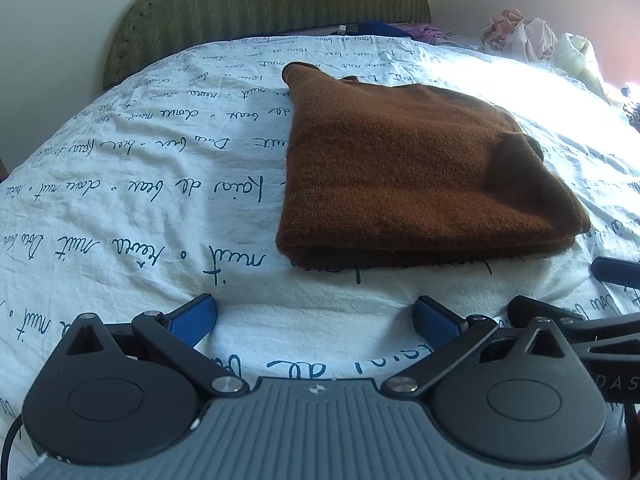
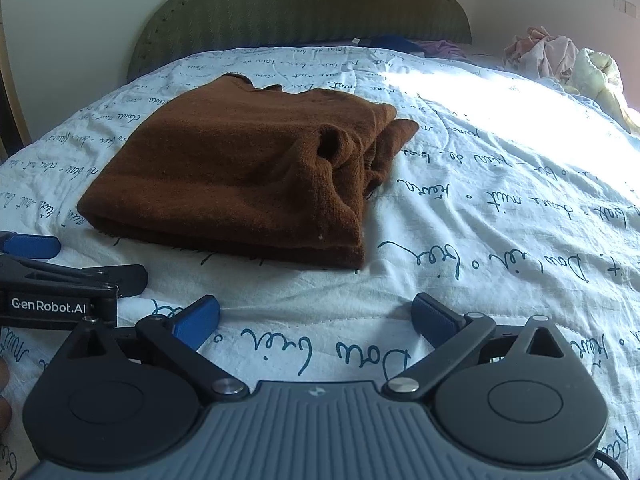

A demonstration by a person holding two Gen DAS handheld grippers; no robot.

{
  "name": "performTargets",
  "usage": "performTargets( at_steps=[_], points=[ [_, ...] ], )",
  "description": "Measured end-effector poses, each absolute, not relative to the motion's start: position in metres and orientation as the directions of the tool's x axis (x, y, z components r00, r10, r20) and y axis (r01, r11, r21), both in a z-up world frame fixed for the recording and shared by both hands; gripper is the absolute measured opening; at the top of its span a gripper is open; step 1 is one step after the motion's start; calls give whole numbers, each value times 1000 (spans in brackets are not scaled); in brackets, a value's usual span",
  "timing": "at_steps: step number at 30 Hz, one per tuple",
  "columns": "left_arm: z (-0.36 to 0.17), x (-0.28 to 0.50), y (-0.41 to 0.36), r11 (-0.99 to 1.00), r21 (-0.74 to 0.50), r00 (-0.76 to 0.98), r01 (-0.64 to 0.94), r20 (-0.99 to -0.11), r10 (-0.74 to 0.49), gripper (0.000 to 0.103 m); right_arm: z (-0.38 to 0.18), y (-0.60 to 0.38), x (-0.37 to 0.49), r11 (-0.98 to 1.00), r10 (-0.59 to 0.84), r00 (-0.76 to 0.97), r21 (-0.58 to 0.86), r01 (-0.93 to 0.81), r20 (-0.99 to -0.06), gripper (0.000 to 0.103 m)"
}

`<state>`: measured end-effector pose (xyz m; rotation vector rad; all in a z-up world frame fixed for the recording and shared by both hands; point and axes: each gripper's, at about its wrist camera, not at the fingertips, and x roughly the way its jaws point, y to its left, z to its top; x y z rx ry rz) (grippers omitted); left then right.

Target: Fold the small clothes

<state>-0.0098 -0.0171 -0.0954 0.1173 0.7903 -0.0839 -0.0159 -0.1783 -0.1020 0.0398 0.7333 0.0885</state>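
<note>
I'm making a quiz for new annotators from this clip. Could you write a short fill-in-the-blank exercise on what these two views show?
1. The folded garment on the bed is ____ in colour.
2. The quilt is white with dark ____ printed on it.
3. Nothing is between the jaws of the left gripper or the right gripper; both are ____.
4. The garment lies ____ of both grippers, untouched.

Missing words: brown; handwriting; open; ahead

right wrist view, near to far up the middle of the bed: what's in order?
right gripper, open and empty → bare printed bedsheet → folded brown sweater → more sheet → blue cloth at the bed's head → green headboard
</note>
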Motion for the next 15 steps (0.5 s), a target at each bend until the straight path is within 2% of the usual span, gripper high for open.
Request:
performTargets(
  at_steps=[15],
  points=[
    [-96, -11, -16, 992, 66, 704, 106, -710, -28, 103, -104, -180, -13, 996, 84, 747, 69, -52, -659, 103]
  ],
)
